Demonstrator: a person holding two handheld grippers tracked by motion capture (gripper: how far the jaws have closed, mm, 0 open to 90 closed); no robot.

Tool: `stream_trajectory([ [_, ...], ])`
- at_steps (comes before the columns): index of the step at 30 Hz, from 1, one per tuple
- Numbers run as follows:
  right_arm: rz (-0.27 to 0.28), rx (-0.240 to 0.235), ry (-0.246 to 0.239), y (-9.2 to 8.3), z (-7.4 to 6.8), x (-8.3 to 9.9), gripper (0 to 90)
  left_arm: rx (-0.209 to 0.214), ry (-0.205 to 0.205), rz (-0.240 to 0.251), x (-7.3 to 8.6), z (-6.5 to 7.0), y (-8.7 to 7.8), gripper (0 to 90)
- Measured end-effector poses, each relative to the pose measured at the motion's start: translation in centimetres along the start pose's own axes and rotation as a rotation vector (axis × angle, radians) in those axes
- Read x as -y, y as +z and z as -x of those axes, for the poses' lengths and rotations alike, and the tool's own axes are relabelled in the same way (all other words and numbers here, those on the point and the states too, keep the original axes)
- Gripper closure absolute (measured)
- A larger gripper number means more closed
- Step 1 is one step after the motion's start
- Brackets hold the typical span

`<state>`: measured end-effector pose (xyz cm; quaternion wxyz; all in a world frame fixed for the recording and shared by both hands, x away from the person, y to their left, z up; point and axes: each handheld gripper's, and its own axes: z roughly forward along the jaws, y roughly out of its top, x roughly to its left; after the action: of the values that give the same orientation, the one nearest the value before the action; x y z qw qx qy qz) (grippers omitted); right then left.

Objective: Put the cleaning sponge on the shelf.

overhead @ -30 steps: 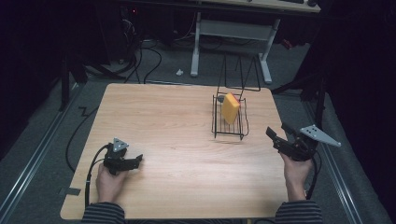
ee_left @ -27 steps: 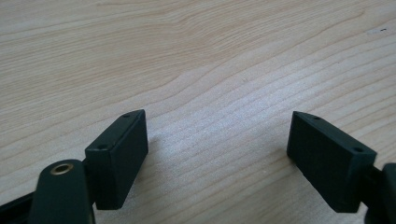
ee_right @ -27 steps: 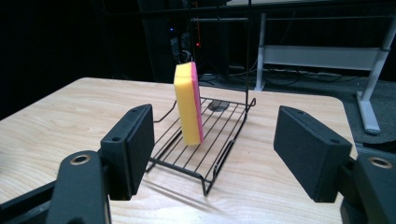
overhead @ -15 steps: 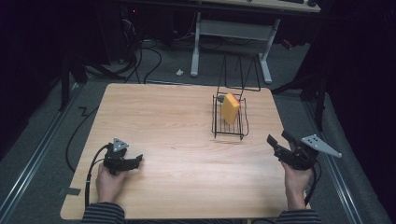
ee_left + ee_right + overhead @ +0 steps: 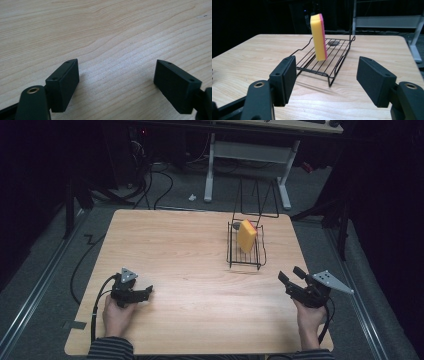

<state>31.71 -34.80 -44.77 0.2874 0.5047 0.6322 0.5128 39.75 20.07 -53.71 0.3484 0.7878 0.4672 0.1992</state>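
the surface (image 5: pixel 190 255) is a pale wood board with fine grain, standing in a dark room with grey floor on both sides. at its near edge two striped sleeves come in. the left gripper (image 5: pixel 145 292) lies low on the near left part of the board; in the left gripper view its fingers (image 5: pixel 63 83) stand wide apart over bare wood, with nothing between them. the right gripper (image 5: pixel 289 279) hangs near the near right corner, close to the right edge, pointing toward the rack. its fingers (image 5: pixel 284 80) are well apart but have just been closing a little, and they hold nothing.

past the right gripper, on the right half of the board, sits a black wire rack (image 5: pixel 234 255) (image 5: pixel 337 67). a yellow sponge (image 5: pixel 246 236) (image 5: pixel 317 37) with a pink back leans nearly upright in it, tilted a little. a small dark round thing (image 5: pixel 333 43) lies on the wires behind the sponge. a thin wire frame (image 5: pixel 257 200) rises at the far end of the rack.

nothing lies between the right gripper and the rack. the middle and left of the board are open wood, so there is free room on all sides of the left gripper.

beyond the far edge, cables (image 5: pixel 155 185) trail across the floor, and the white legs of another desk (image 5: pixel 210 170) stand in the gloom.
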Motion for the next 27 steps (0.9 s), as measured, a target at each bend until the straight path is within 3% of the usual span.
stream_trajectory([
  [27,-0.068,-0.017,0.01,3.2,-0.5,2.4,34.0,0.0,0.0,0.0,0.0,0.0,0.0,20.9],
])
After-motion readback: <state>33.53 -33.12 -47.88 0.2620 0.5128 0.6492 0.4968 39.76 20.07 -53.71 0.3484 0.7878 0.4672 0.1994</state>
